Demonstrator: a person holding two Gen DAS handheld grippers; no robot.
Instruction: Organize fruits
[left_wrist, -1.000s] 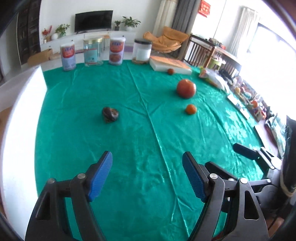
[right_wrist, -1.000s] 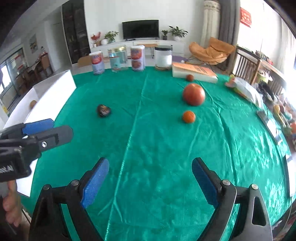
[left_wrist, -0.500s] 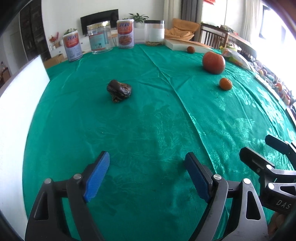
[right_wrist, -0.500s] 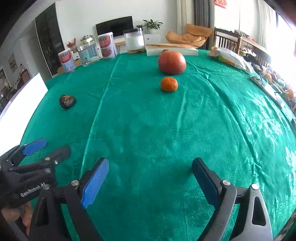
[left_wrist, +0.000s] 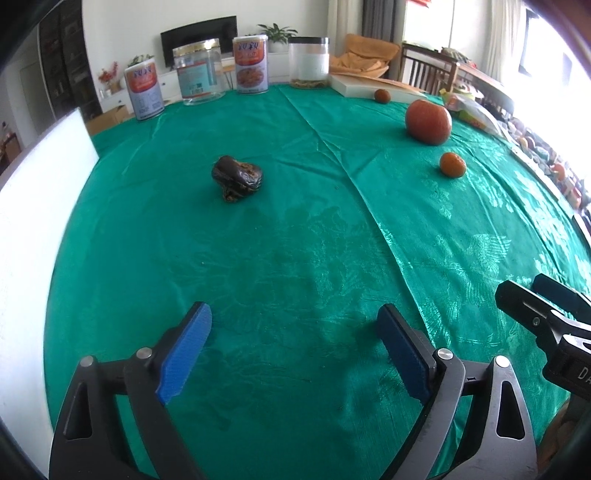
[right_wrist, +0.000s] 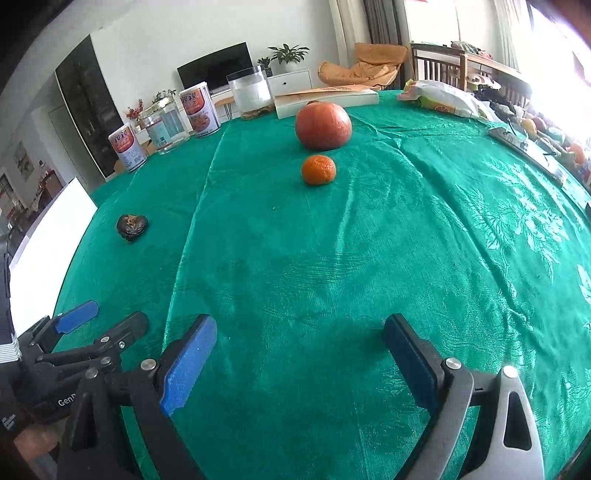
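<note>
Fruits lay scattered on the green-clothed bench (left_wrist: 295, 258): a dark shrivelled fruit (left_wrist: 237, 178) left of centre, a mandarin (right_wrist: 318, 169) just in front of a large orange-red fruit (right_wrist: 323, 125), and a small reddish fruit (left_wrist: 382, 95) beside a flat box (right_wrist: 328, 99). The left gripper (left_wrist: 295, 354) was opening, nothing between its fingers; the right gripper (right_wrist: 299, 362) stood wide and empty.

Table w/ green cloth (left_wrist: 295, 258), big orange fruit (left_wrist: 428, 122), mandarin (left_wrist: 452, 164), dark fruit (left_wrist: 237, 177), jars (left_wrist: 251, 65)
</note>
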